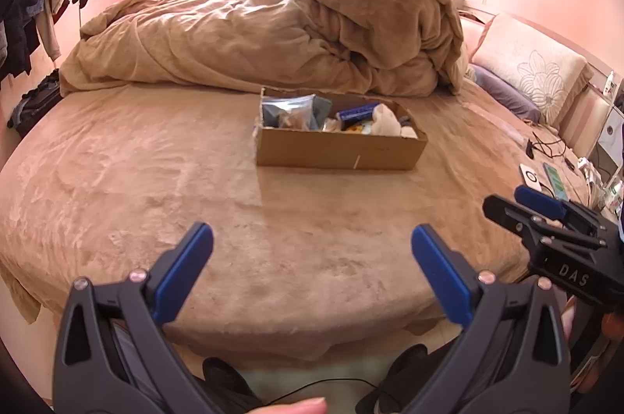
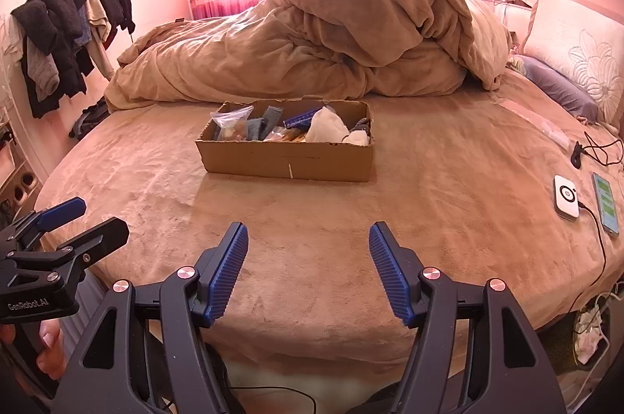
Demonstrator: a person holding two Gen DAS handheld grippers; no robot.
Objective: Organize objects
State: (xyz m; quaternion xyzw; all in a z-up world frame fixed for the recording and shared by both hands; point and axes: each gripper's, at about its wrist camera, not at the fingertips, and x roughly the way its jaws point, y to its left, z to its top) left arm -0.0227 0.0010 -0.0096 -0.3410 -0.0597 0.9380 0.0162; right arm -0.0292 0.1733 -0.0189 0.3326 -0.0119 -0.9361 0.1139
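An open cardboard box (image 1: 339, 150) (image 2: 284, 160) sits in the middle of a tan bed. Inside it lie a clear zip bag (image 1: 288, 111) (image 2: 230, 121), grey cloth (image 2: 265, 125), a blue packet (image 1: 357, 112) (image 2: 302, 119) and white cloth (image 1: 386, 121) (image 2: 327, 127). My left gripper (image 1: 312, 238) (image 2: 91, 215) hangs open over the bed's near edge, well short of the box, with nothing between its fingers. My right gripper (image 2: 308, 238) (image 1: 514, 199) stands open beside it to the right, also empty and short of the box.
A heaped tan duvet (image 1: 273, 35) (image 2: 312, 39) fills the far half of the bed. Pillows (image 2: 577, 51) lie at the right. A white charger puck (image 2: 565, 201), a phone (image 2: 606, 209) and cables rest near the right edge. Dark clothes (image 2: 66, 35) hang at the left wall.
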